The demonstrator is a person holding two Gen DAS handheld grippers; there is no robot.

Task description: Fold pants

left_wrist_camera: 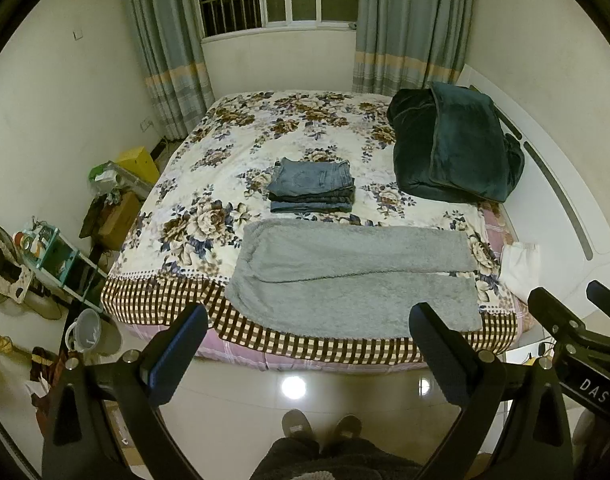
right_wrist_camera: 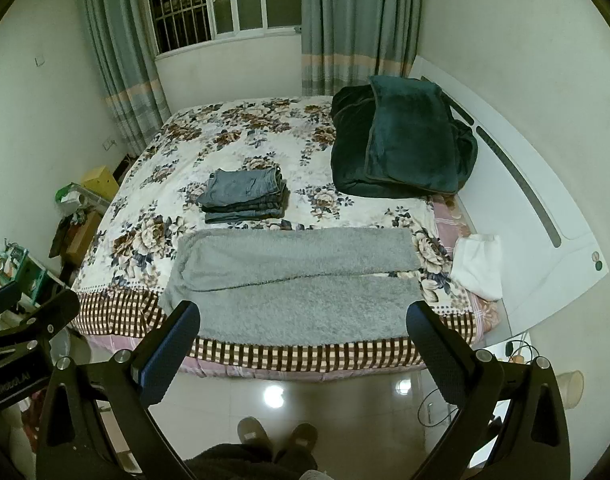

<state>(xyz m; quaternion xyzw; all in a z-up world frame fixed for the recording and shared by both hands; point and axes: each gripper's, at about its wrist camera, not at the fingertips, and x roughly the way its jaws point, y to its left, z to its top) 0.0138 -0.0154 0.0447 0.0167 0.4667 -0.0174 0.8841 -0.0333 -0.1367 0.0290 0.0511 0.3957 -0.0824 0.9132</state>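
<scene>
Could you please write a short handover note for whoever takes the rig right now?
Left gripper: open, empty, held off the bed.
Right gripper: open, empty, likewise.
Grey fleece pants lie flat along the near edge of the bed, legs side by side, unfolded.
Folded jeans are stacked behind them.
Done: pants spread out. Left: every fold of the grey pair.

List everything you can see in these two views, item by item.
grey fleece pants: one, grey, spread flat along near edge of bed
folded jeans: one stack, blue, mid-bed behind the pants
blanket: one, dark green, heaped at right near headboard
white cloth: one, white, right edge of bed
bedspread: one, floral with checked border, covering bed
curtains: two, grey-green, beside window
yellow box: one, yellow, floor left of bed
slippers: two, grey-brown, floor
left gripper: open, empty
right gripper: open, empty
</scene>
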